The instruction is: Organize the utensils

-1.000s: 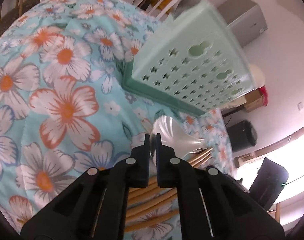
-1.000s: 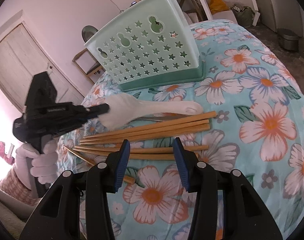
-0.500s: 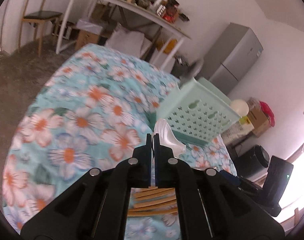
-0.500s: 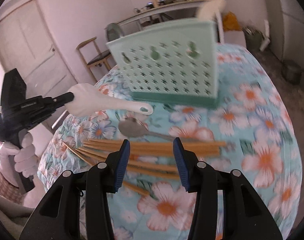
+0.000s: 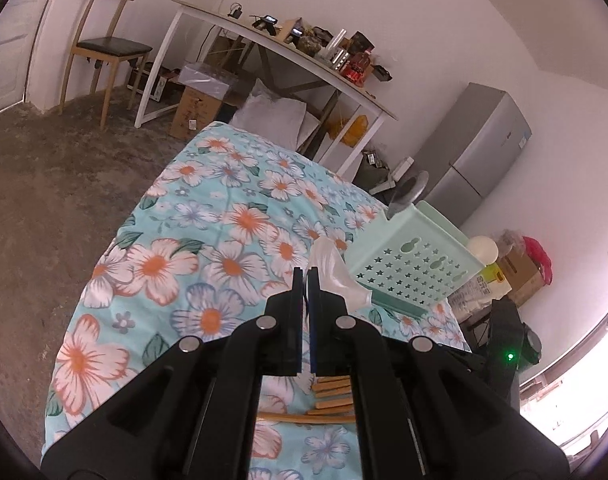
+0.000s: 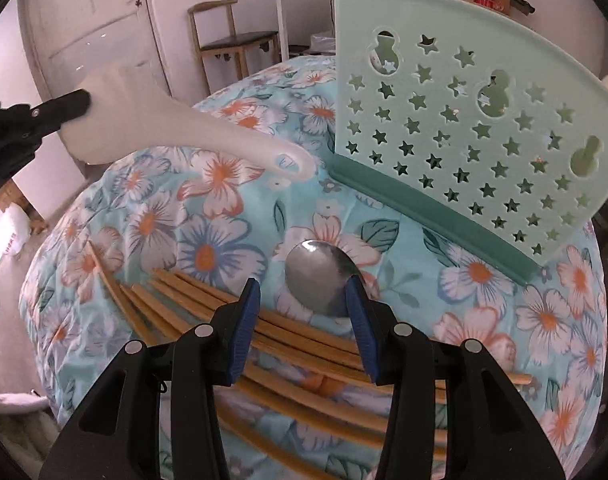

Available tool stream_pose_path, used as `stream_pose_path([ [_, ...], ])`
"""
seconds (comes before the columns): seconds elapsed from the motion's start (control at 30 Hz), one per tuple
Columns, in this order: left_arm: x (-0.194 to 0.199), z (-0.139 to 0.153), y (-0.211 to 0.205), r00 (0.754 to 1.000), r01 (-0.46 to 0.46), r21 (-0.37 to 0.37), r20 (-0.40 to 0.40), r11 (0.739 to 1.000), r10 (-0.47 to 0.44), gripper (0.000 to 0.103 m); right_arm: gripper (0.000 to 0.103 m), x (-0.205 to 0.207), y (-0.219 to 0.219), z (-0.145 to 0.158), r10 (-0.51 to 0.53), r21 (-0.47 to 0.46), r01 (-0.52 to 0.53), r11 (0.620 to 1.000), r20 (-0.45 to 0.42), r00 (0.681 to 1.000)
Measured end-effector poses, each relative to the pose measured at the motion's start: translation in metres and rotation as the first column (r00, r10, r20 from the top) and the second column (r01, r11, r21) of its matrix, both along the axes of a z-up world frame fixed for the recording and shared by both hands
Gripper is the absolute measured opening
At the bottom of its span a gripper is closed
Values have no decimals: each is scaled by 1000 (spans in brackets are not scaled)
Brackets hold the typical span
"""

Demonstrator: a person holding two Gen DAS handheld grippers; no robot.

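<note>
On the floral table (image 6: 552, 320) the green rack (image 6: 460, 128) stands at the far right. The left gripper (image 5: 306, 280) is clenched on the white paddle (image 6: 152, 128), held aloft; it looks bound for the rack, handle first. The right gripper (image 6: 304, 312) hangs released over the chopsticks (image 6: 208, 308) and the spoon (image 6: 320, 280), likely next.
</note>
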State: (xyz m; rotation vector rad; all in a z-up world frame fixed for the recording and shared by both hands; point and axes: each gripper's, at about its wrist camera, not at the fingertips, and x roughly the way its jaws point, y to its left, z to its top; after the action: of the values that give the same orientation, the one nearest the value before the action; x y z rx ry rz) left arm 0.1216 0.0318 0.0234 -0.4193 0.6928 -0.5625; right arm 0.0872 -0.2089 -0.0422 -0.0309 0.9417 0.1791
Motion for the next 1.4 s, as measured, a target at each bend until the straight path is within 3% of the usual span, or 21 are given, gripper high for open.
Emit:
stream_pose_path([
  [0.3, 5, -12, 9, 1000, -7, -34, -24, 999, 7, 1, 44, 26, 11, -5, -6, -105, 1, 995, -48, 999],
  [0.4, 5, -12, 12, 1000, -12, -40, -23, 999, 11, 1, 44, 34, 13, -6, -14, -95, 9, 995, -51, 999],
  [0.43, 5, -12, 13, 1000, -15, -40, -21, 999, 14, 1, 41, 37, 12, -5, -21, -81, 16, 997, -53, 998],
  [0.47, 4, -11, 15, 1000, -19, -40, -17, 999, 19, 1, 31, 38, 11, -4, -28, -71, 25, 997, -51, 998],
  [0.57, 2, -7, 19, 1000, -29, -38, -5, 999, 29, 1, 14, 42, 1, 4, -48, -19, 47, 999, -45, 998],
  [0.63, 1, -4, 21, 999, -34, -34, 4, 999, 34, 1, 12, 43, -2, 11, -60, -19, 60, 998, -19, 998],
  [0.83, -11, 23, 21, 995, -28, -12, 95, 1000, 29, 1, 7, 34, -19, 43, -95, 2, 96, 995, 84, 992],
  [0.97, -27, 59, 16, 976, -2, -4, 216, 1000, 3, 1, 4, 24, -38, 70, -145, 55, 138, 989, 148, 978],
  [1.13, -32, 94, 5, 952, 24, -11, 305, 1000, -19, 1, 3, 3, -66, 97, -210, 112, 189, 976, 226, 951],
  [1.4, -18, 135, -51, 910, 13, 167, 406, 986, -81, 1, 3, -38, -100, 121, -269, 179, 223, 958, 294, 917],
])
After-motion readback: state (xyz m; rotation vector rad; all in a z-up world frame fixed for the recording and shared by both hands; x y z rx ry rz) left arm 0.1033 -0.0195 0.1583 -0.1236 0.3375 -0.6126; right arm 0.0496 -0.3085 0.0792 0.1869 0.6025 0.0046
